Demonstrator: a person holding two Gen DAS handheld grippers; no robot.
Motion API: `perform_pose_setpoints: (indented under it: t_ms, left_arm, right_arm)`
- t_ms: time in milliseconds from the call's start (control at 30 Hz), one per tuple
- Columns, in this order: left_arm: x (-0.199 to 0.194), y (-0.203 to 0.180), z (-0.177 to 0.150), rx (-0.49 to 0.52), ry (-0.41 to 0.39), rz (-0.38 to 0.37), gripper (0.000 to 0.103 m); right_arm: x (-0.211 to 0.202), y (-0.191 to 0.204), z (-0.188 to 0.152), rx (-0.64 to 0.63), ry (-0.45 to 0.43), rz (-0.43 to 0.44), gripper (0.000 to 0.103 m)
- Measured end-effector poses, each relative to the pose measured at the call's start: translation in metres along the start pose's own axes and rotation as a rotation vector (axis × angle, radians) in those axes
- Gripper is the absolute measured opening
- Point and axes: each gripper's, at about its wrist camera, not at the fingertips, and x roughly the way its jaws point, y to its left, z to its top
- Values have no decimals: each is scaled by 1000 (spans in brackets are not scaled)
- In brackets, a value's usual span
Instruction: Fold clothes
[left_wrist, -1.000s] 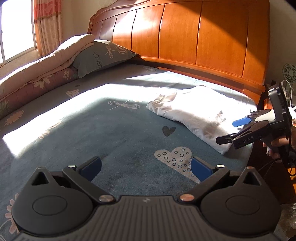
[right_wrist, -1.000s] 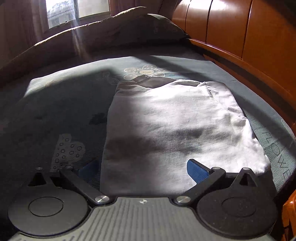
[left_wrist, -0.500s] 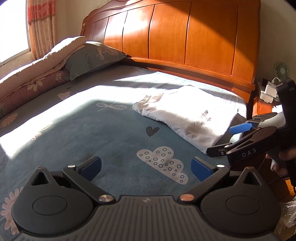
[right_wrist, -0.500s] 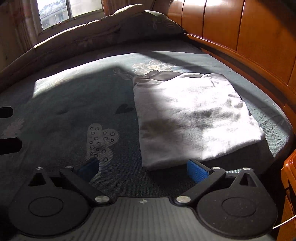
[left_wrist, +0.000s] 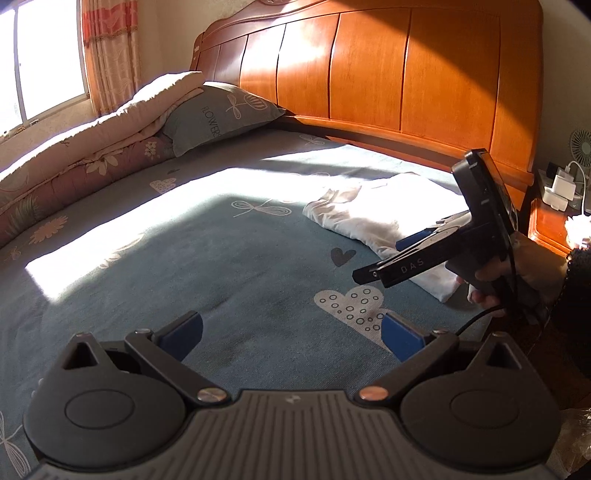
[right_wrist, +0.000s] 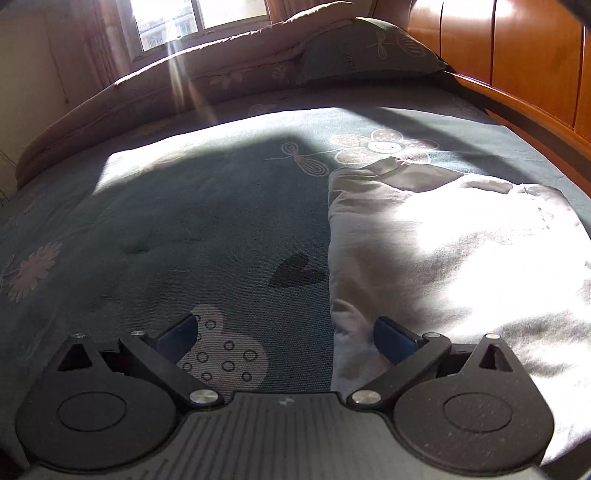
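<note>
A folded white garment (left_wrist: 373, 218) lies flat on the blue patterned bedsheet (left_wrist: 221, 266), close to the right side of the bed. My right gripper (left_wrist: 384, 258), held by a hand (left_wrist: 517, 269), hovers open over the garment's near corner. In the right wrist view the garment (right_wrist: 461, 258) fills the right half. The right gripper (right_wrist: 286, 336) stands open there, its right finger over the garment's near left edge and its left finger over bare sheet. My left gripper (left_wrist: 291, 334) is open above the sheet, short of the garment, with nothing between its fingers.
An orange wooden headboard (left_wrist: 406, 81) runs along the back. A grey pillow (left_wrist: 221, 114) and a rolled quilt (left_wrist: 92, 147) lie at the far left under the window (left_wrist: 44, 62). A nightstand (left_wrist: 550, 221) with chargers stands at the right, beyond the bed's edge.
The right gripper has moved forward and left, so the garment now sits closer and to its right. The left gripper has shifted slightly. Both stay open.
</note>
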Motion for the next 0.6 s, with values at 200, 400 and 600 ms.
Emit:
perform_pose_setpoints:
  t_ms: [200, 400, 600]
  left_arm:
    - [12, 13, -1, -35, 18, -5, 102]
    - [22, 22, 0, -62, 30, -13, 102]
    - [25, 11, 1, -52, 27, -34, 102]
  right_arm:
    - [32, -19, 30, 69, -51, 5, 103]
    - [32, -12, 28, 11, 2, 21, 103]
    - [31, -1, 25, -7, -4, 27, 103]
